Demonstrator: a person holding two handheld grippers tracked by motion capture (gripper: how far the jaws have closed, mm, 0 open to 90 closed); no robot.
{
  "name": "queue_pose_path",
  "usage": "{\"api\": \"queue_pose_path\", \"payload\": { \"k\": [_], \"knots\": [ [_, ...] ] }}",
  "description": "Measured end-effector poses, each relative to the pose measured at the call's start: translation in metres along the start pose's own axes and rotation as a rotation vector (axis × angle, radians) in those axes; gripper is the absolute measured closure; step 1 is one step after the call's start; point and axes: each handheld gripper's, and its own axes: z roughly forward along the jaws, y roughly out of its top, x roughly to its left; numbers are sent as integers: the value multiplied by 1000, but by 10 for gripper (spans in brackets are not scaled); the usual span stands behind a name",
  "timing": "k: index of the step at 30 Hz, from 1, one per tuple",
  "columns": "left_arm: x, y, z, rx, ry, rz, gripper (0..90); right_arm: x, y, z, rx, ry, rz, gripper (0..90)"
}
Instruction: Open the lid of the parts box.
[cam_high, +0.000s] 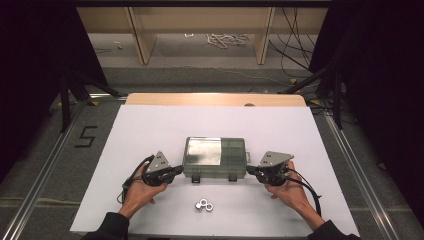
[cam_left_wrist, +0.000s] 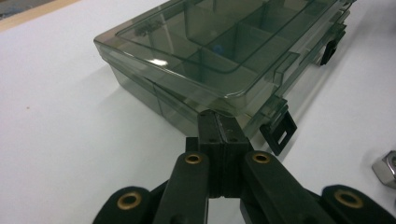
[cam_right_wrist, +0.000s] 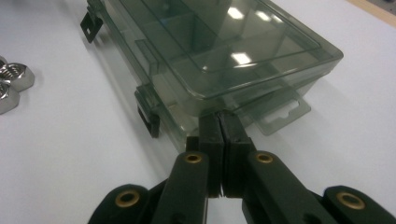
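1. White board covers the table top, with a strip of bare wood along its far edge; past that, the floor carries loose cables and a painted "5", the one piece of writing that can be read.
2. The left gripper has its jaws closed together with nothing between them, tips at the near left corner of the box.
3. The right gripper is likewise closed and empty, tips at the box's near right corner.
4. The smoky clear box lies between the two jaw pairs, lid down, both front latches hanging loose.
5. Its compartments blur through the lid; a small blue thing inside is too dim to name.
6. Two metal nuts lie near the person, cut off at the frame edge in both gripper views.
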Motion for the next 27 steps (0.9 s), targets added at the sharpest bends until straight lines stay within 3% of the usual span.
{"api": "queue_pose_path", "payload": {
  "k": [8, 10, 13, 14, 18, 24, 26, 27],
  "knots": [
    [1, 7, 2, -33, 10, 1, 889, 0, 7, 4, -33, -18, -10, 894],
    [2, 9, 2, -44, 19, 16, 889, -1, 9, 3, -38, -23, -11, 893],
    [2, 12, 2, -55, 24, -2, 888, -2, 11, 4, -57, -27, -14, 893],
    [4, 14, 1, -55, 28, 16, 888, -3, 12, 5, -62, -29, -14, 893],
    [6, 17, 2, -65, 37, 6, 887, -6, 14, 6, -76, -40, -16, 892],
    [14, 24, 3, -80, 57, 33, 888, -10, 19, 6, -110, -54, -15, 893],
    [15, 26, 4, -87, 57, 11, 888, -11, 20, 6, -114, -58, -11, 893],
    [16, 27, 4, -87, 61, 33, 887, -12, 20, 6, -118, -59, -11, 893]
  ]
}}
